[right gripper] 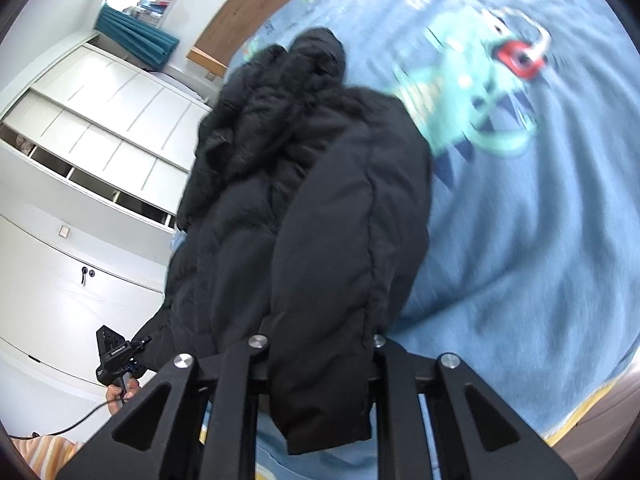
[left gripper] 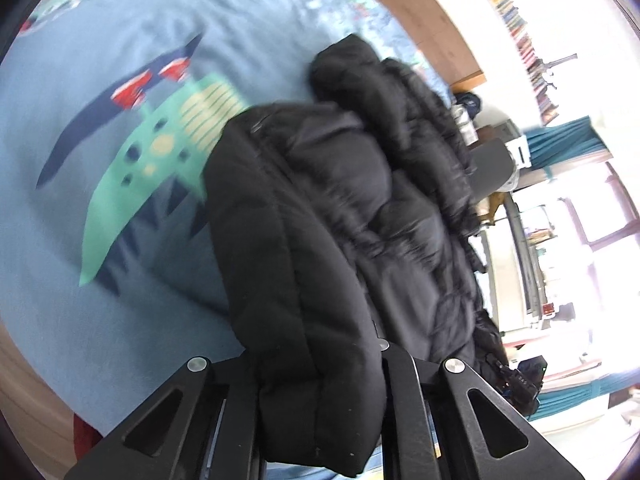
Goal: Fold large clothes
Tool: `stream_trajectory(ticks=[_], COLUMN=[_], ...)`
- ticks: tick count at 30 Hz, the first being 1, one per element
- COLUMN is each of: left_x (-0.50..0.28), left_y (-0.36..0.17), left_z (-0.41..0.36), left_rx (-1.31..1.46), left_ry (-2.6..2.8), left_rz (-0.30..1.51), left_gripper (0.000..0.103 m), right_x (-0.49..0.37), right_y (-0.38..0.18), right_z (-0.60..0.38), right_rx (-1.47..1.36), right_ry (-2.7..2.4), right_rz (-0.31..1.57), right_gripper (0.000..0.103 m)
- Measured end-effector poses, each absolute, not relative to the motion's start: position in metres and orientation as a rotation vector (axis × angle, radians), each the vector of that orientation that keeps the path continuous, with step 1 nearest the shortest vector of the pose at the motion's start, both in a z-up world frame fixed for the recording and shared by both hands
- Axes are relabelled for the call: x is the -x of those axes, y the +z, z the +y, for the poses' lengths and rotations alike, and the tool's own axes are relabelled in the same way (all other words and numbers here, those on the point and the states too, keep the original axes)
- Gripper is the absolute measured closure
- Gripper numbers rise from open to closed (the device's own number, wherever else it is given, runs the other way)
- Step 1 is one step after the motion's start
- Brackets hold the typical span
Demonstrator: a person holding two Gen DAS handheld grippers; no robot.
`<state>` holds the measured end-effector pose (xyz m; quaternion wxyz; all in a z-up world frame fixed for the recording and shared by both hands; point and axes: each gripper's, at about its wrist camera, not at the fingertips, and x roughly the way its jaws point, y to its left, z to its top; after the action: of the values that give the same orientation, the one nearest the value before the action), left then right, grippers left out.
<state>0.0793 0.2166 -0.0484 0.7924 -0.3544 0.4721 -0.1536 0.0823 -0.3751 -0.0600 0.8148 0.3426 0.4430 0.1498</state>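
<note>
Left wrist: left claw (left gripper: 320, 380) is clamped on a thick padded edge of the black jacket (left gripper: 340, 200). The bulk of the jacket hangs bunched ahead of the claw, lifted off the bed (left gripper: 100, 300). Blue cover with a green dinosaur print lies to the claw's left and beyond. Frame is blurred. To the right: window glare, book shelves (left gripper: 516, 20), teal curtain (left gripper: 560, 140), cluttered furniture; too washed out to detail.

Right wrist: right claw (right gripper: 320, 376) grips another padded section of the same jacket (right gripper: 300, 180), fabric filling the gap between its fingers. The jacket bunches up ahead of the claw, over the bed (right gripper: 520, 260), dinosaur print to the claw's upper right. To its lower left the other claw (right gripper: 114, 356) shows small, held by a hand (right gripper: 122, 394), at the jacket's far edge. White wardrobe (right gripper: 80, 160) behind, left of the claw.

Progress, my read: early or mid. The jacket is held up by two points and crumpled, no clean fold visible. Left to do: lay it flat on the bed, bring sleeves in, fold the body over, square it up.

Containers: the wardrobe has open slots under its upper panels; contents are too dark and small to tell. Shelves hold rows of books. Nothing else holding anything that I can make out.
</note>
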Motion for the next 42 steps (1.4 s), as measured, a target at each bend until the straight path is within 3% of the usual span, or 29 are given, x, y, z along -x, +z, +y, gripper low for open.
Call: stream_trajectory(ticks=[14, 24, 32, 42], left_x=[-0.154, -0.311, -0.477, -0.619], left_y=[0.065, 0.119, 0.071, -0.045], left_z=[0.220, 0.235, 0.216, 0.194], left_rx=[0.793, 0.888, 0.892, 0.951], left_ry=[-0.474, -0.450, -0.307, -0.201], left_rz=[0.784, 0.708, 0.835, 1.008], left_gripper=[0.092, 0.092, 0.090, 0.084], right_x=[-0.148, -0.282, -0.451, -0.601], right_y=[0.063, 0.127, 0.103, -0.010], right_z=[-0.384, -0.412, -0.417, -0.429], right_rx=[-0.671, -0.810, -0.812, -0.830], right_ry=[0.371, 0.325, 0.162, -0.021], right_rz=[0.658, 0.534, 0.644, 0.843], right_gripper=[0.090, 0.091, 0.091, 0.090])
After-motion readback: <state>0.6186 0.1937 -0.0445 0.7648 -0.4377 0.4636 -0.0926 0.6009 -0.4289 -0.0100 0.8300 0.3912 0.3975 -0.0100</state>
